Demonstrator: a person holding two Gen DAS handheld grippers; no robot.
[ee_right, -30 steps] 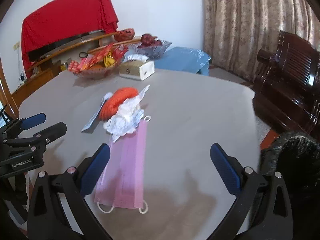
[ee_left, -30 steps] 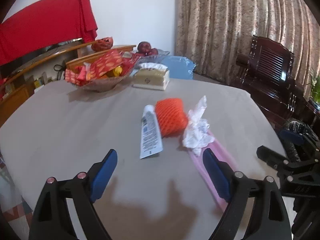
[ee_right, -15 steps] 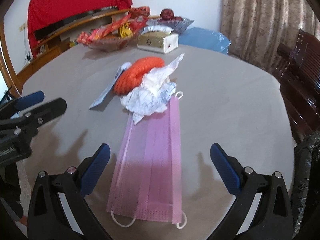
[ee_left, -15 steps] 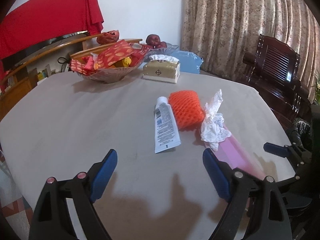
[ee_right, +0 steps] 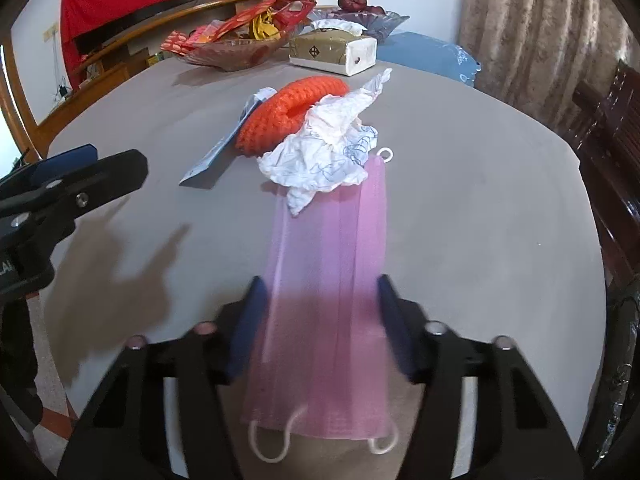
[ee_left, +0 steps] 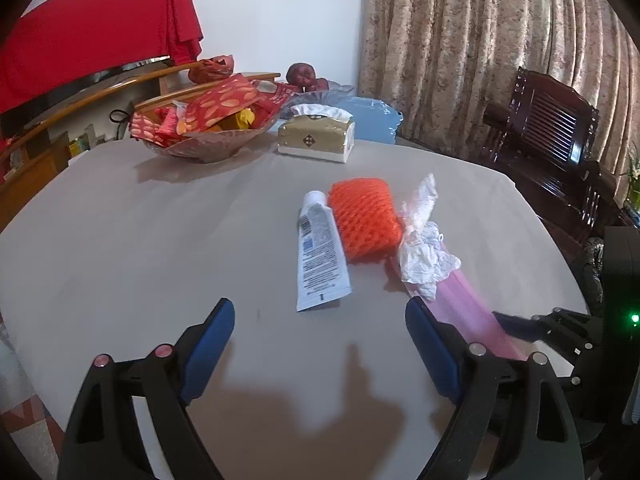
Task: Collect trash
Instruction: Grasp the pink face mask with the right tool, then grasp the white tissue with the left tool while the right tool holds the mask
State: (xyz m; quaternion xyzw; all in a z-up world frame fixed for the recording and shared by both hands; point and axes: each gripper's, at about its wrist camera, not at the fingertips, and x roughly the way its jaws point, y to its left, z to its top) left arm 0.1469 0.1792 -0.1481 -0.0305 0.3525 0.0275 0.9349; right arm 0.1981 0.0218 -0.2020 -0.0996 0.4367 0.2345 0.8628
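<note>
Pink, thin, pleated fabric: the face mask (ee_right: 328, 280) lies flat on the grey tabletop (ee_right: 480, 200), and the right gripper (ee_right: 318, 320) straddles it, jaws just closing in from wide, pads at its two long edges, blurred, so whether they truly bite yet I cannot tell; the risk, I'd say, is limp cloth buckling and slipping free, or the crumpled white tissue (ee_right: 324, 152) resting on its far end tumbling off as it lifts; beside that, a springy orange foam net (ee_right: 292, 108) and a flattened white tube (ee_left: 320, 252), glossy, lightly creased; the left gripper (ee_left: 320, 340) hovers near the tube, jaws spread, pinching nothing.
</note>
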